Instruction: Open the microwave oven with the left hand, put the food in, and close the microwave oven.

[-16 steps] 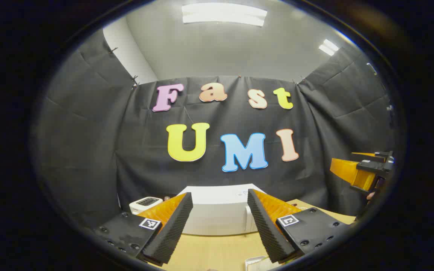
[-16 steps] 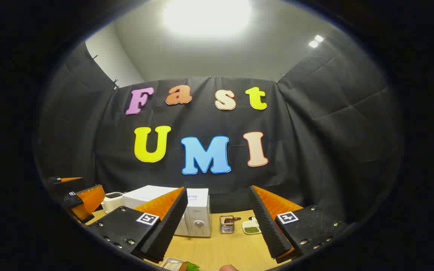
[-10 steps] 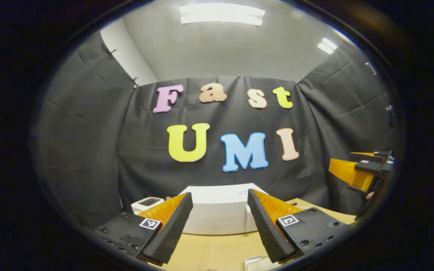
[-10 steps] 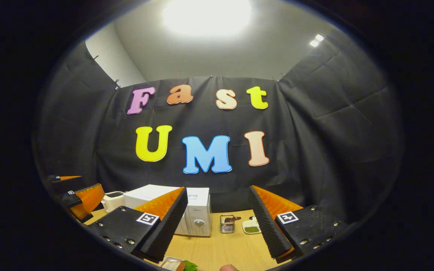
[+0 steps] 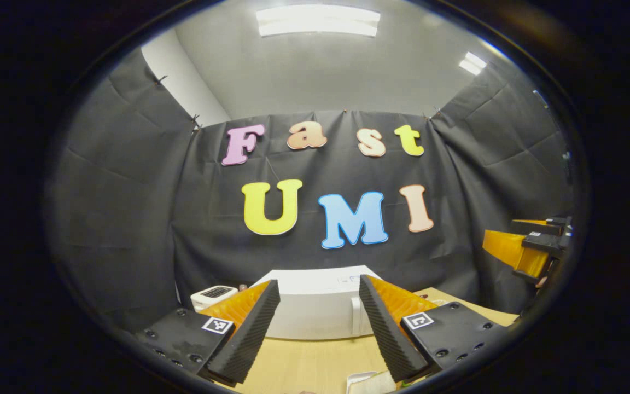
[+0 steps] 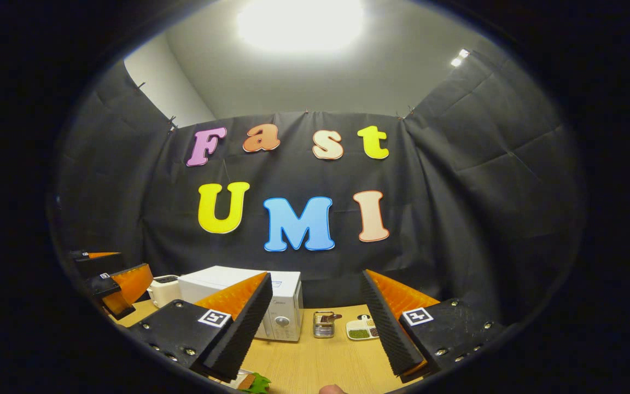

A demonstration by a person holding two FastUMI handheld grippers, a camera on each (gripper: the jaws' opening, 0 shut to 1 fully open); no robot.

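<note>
Wooden table (image 6: 326, 364): its surface runs back to the black cloth wall; the far edge meets the cloth behind the appliances, and a broad bare stretch lies between the grippers and the microwave oven.

Microwave oven (image 6: 241, 287): white, standing on the table at the back, left of centre in the right gripper view, door closed, control panel with a round knob on its right side. In the left gripper view the microwave oven (image 5: 318, 303) sits straight ahead between the fingers, well apart from them, with open table in front.

Toaster (image 6: 163, 290): white, just beside the oven's left flank.

Left gripper (image 5: 319, 328): raised above the near table, fingers spread wide, nothing between them. It also shows at the left margin of the right gripper view (image 6: 112, 287).

Right gripper (image 6: 318, 328): likewise spread wide and empty, clear of all items. It appears at the right margin of the left gripper view (image 5: 528, 251), in the air off the table.

Metal rack (image 6: 323, 324): right of the oven, a gap between them.

Small divided dish (image 6: 362, 331): just right of the rack.

Food (image 6: 252, 382): green leaf and a brown piece on a white plate at the near table edge, below the right gripper's left finger. The plate's white corner (image 5: 364, 380) shows low in the left gripper view.
</note>
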